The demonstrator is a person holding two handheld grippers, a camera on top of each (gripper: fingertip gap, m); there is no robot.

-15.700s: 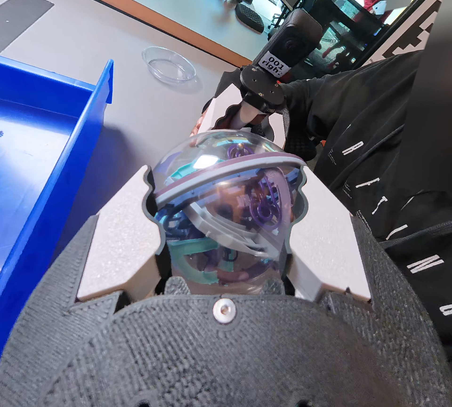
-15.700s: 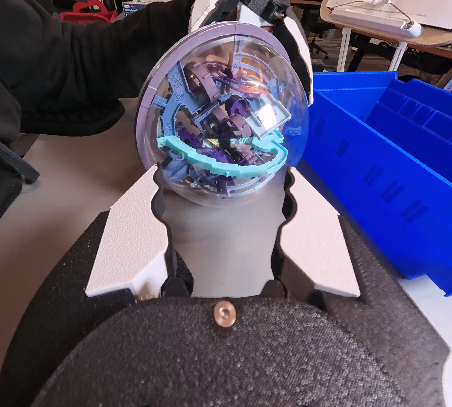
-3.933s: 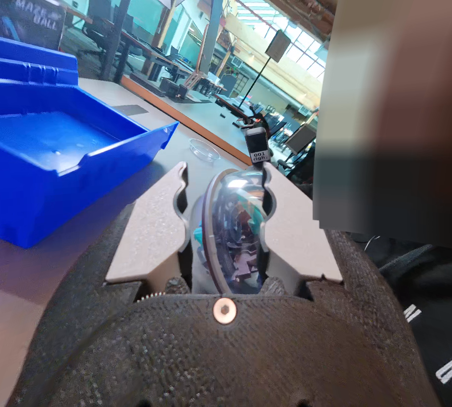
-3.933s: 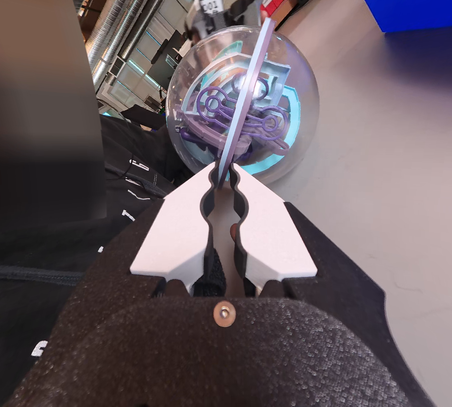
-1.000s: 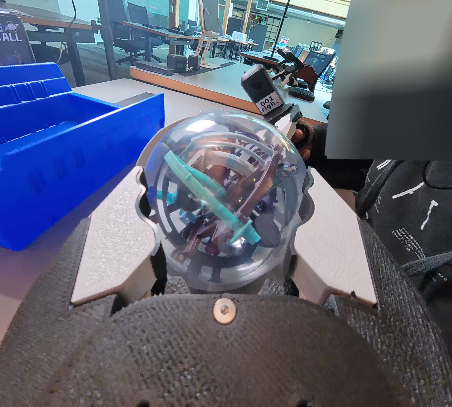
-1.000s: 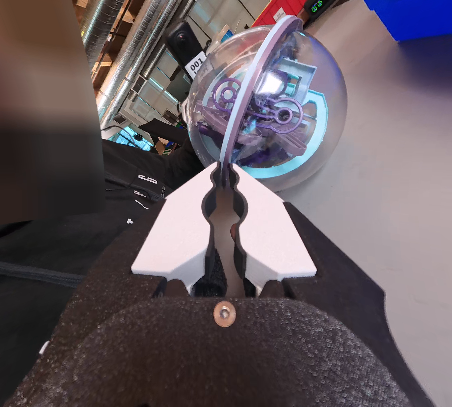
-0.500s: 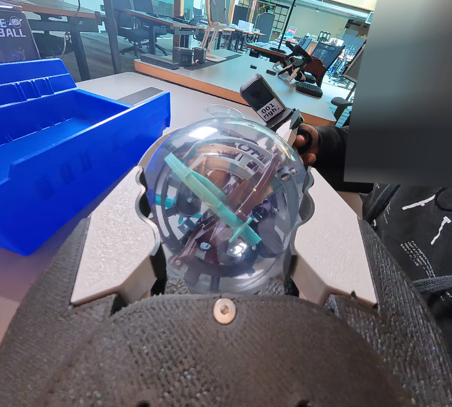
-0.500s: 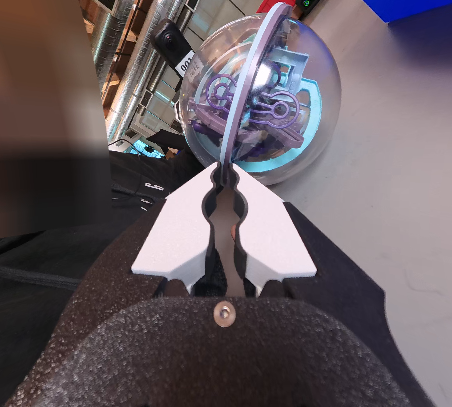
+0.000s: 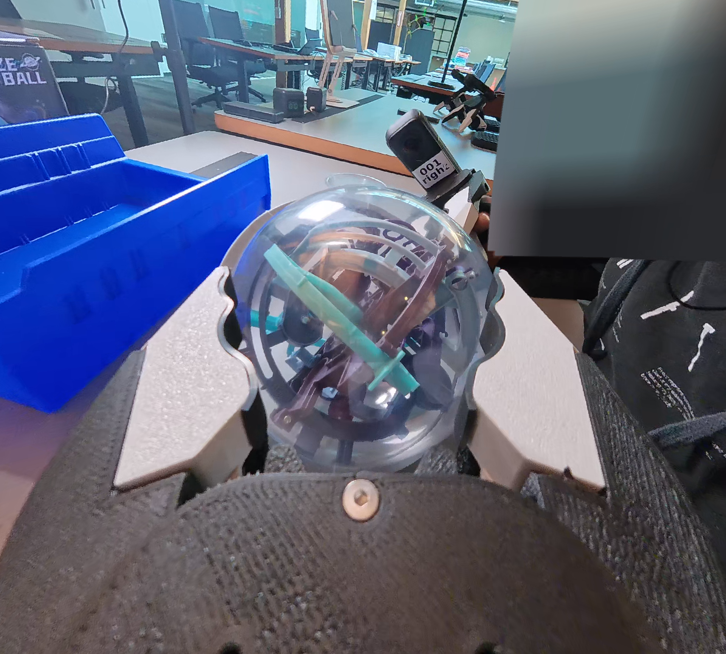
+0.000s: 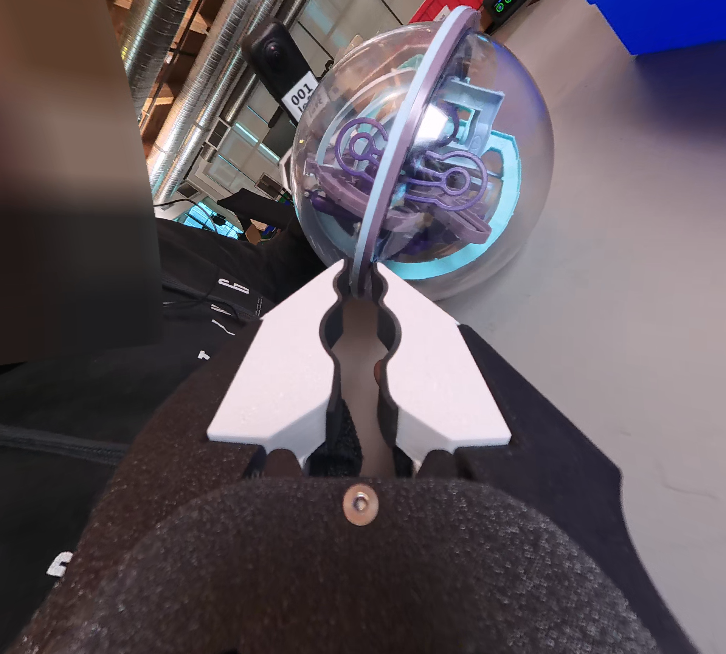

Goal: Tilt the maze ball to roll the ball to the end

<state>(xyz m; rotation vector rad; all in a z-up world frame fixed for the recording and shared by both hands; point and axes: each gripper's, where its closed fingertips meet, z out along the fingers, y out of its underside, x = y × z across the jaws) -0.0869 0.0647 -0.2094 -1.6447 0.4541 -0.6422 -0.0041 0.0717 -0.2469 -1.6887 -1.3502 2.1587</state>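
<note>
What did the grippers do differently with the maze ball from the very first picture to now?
The right hand-held gripper went from open around the maze ball to pinching its purple rim, now turned on edge. The left hand-held gripper still cups the ball; the blue bin stays beside it.

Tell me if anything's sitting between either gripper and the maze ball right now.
Nothing visible. The left gripper cradles the maze ball directly between its fingers, and the right gripper pinches the ball's purple equator ring at its tips.
</note>
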